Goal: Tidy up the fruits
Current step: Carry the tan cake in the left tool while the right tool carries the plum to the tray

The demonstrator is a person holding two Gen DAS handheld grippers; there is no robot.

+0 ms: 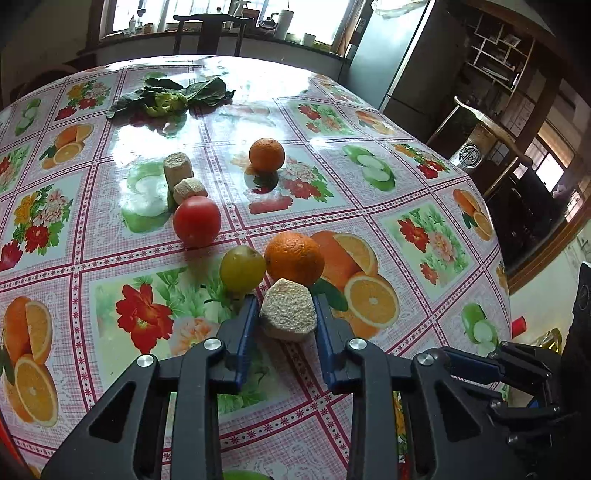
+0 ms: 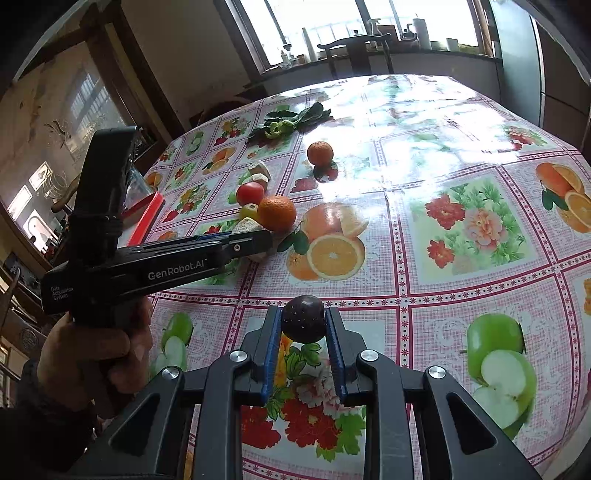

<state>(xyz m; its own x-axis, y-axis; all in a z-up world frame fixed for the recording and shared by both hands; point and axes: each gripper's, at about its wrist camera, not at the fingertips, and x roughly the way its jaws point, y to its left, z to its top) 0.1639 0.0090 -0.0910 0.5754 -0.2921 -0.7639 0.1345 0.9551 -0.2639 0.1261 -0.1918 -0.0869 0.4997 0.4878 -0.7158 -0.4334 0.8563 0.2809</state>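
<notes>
My left gripper point(image 1: 284, 301) is shut on a beige corn cob piece point(image 1: 289, 309), held just above the table beside an orange point(image 1: 294, 257) and a yellow-green plum point(image 1: 242, 268). A red tomato point(image 1: 197, 220), two more corn pieces point(image 1: 178, 170) point(image 1: 189, 190) and a second orange point(image 1: 266, 154) lie farther back. My right gripper point(image 2: 303, 314) is shut on a dark purple plum point(image 2: 304, 318), near the table's front. The left gripper point(image 2: 255, 236) shows in the right wrist view, with the near orange point(image 2: 277, 213) and far orange point(image 2: 320, 153).
Leafy greens point(image 1: 173, 96) lie at the far side of the fruit-patterned tablecloth point(image 1: 424, 229). A red tray edge point(image 2: 146, 218) sits off the table's left side. Chairs stand behind point(image 1: 208, 33) and to the right point(image 1: 491, 129) of the table.
</notes>
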